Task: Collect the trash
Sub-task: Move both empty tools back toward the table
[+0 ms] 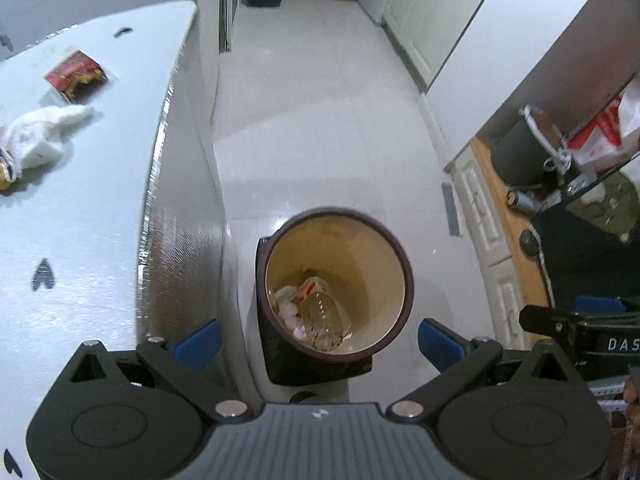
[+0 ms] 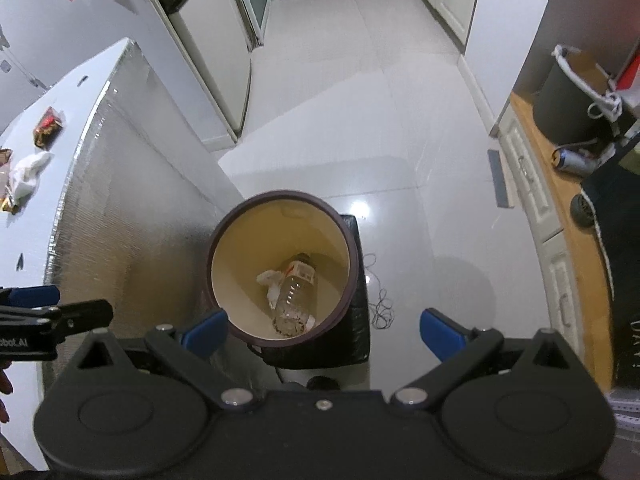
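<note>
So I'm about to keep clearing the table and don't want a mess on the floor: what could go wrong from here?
1. The tissue and red wrapper lie well back on the table; carried to the bin, light pieces could slip from the gripper.
2. The left gripper and right gripper hang close side by side over the bin and could bump.
3. A cord on the floor beside the bin could snag.
</note>
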The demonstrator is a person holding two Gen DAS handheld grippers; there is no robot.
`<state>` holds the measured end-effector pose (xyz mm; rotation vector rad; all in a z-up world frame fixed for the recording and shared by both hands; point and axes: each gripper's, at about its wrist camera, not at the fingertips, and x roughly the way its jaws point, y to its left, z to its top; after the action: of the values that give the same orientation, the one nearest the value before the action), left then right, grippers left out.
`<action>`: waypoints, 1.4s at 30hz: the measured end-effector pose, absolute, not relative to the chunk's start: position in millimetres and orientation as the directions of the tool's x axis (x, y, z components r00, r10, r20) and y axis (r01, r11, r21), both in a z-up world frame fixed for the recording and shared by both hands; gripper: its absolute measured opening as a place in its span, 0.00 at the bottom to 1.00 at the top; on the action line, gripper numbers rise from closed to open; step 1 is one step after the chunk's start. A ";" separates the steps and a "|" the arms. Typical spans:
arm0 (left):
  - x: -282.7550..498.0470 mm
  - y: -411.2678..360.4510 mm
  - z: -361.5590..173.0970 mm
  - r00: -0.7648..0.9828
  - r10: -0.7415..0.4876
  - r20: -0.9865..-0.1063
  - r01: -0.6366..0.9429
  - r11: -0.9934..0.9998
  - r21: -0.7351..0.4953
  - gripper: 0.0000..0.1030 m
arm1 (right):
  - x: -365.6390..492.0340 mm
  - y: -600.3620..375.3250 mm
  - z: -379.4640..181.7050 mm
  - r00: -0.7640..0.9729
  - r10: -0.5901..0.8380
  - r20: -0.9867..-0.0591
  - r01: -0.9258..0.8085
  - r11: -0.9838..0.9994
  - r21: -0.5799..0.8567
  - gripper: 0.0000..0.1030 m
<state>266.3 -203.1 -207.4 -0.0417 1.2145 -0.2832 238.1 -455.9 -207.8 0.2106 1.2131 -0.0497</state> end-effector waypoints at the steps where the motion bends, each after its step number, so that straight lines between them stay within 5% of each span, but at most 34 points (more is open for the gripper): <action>1: 264.6 -200.9 -201.5 0.330 -0.244 -0.912 0.192 0.963 -0.188 1.00 | 235.9 -454.1 -202.9 0.360 0.069 -0.931 0.147 0.981 0.130 1.00; 20: 232.3 -70.9 -95.0 0.590 -0.242 -0.770 0.128 0.970 -0.207 1.00 | 216.9 -362.2 -107.4 0.563 0.068 -0.823 0.076 0.988 0.134 1.00; 42: 185.5 142.7 -68.6 0.719 -0.121 -0.684 -0.016 0.982 -0.190 1.00 | 227.0 -168.2 -82.4 0.613 0.171 -0.771 -0.084 0.985 0.151 1.00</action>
<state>185.5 142.7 -68.6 -0.1883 0.7667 -0.0584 227.0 -168.2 -82.4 0.1034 0.8993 0.1471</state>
